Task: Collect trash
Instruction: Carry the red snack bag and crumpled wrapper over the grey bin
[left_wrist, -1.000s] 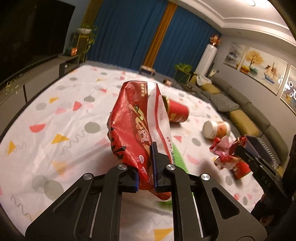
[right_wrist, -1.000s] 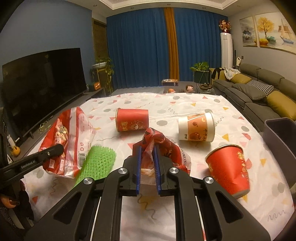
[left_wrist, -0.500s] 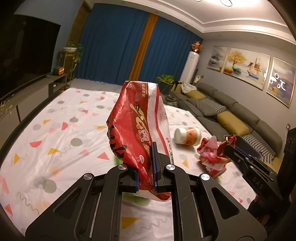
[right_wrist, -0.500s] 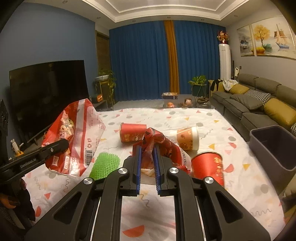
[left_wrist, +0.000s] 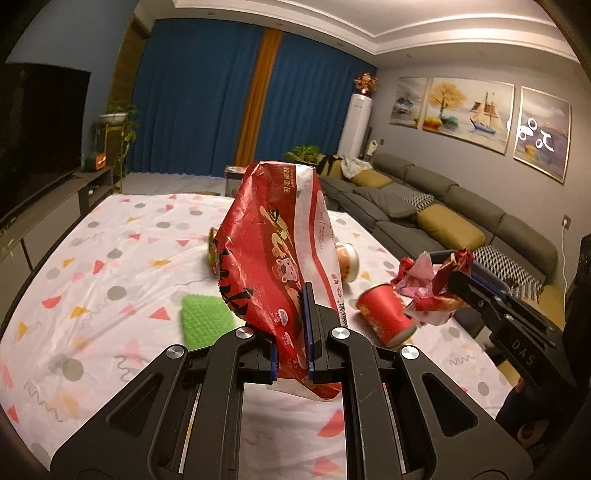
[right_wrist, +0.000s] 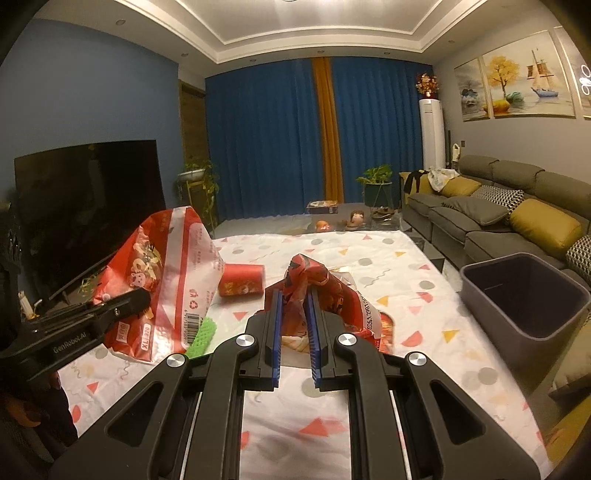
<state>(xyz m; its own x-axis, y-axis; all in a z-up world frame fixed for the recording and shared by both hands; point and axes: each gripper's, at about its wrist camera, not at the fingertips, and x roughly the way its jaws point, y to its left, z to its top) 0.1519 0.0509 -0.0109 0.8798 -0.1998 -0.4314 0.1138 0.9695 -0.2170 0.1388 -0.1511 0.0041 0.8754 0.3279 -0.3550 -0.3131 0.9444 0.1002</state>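
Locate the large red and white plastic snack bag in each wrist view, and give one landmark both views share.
Left wrist view: the large red and white plastic snack bag stands at centre, clamped in the left gripper.
Right wrist view: the same bag hangs at the left, pinched by the left gripper.
Shared landmark: the green mesh sleeve lying on the patterned sheet beside the bag.

Open bin (right_wrist: 524, 295), unobstructed above
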